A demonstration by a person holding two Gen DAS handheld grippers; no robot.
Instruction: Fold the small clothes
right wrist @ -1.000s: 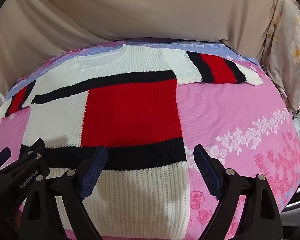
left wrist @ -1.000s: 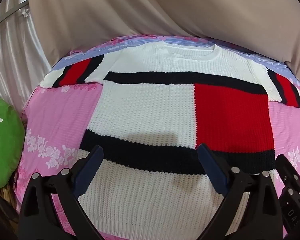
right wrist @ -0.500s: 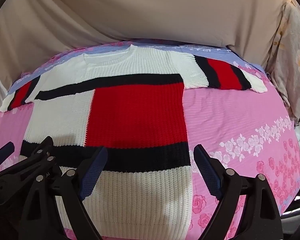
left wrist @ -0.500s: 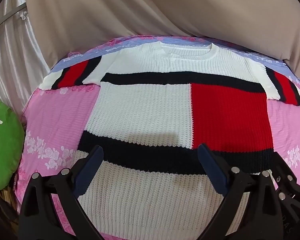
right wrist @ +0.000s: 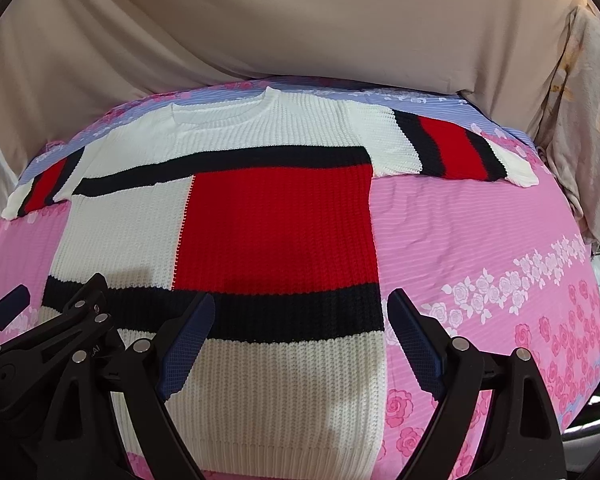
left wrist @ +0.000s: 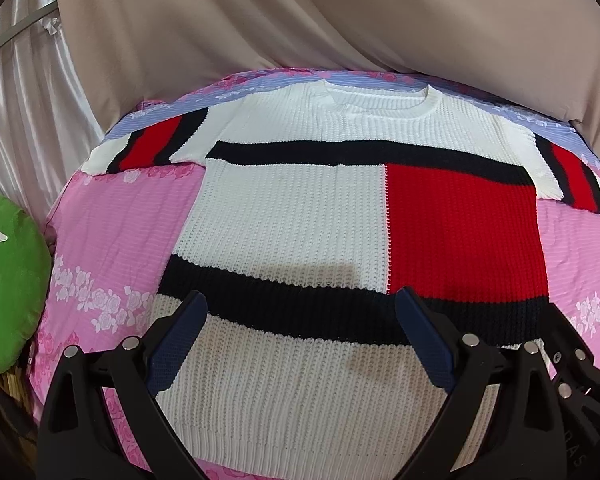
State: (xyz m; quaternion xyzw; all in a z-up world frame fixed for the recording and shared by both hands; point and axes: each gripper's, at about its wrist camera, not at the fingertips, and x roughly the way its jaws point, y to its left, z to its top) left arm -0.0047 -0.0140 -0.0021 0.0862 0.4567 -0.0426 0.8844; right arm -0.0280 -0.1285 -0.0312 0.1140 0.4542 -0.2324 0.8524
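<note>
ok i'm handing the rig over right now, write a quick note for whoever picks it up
Left hand-held gripper: open, holding nothing, over the white lower part of the sweater, near the hem.
Right hand-held gripper: open, holding nothing, over the sweater's lower right edge.
Sweater: spread flat, front up, on the pink floral bedsheet, neck at the far side, both short sleeves out to the sides.
Done: laid out flat; no fold shows.
Left: all the folding, probably sleeves in first, then hem up to the neck.

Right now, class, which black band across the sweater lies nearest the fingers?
The lower black band, under the red block; the upper band runs near the neckline.
</note>
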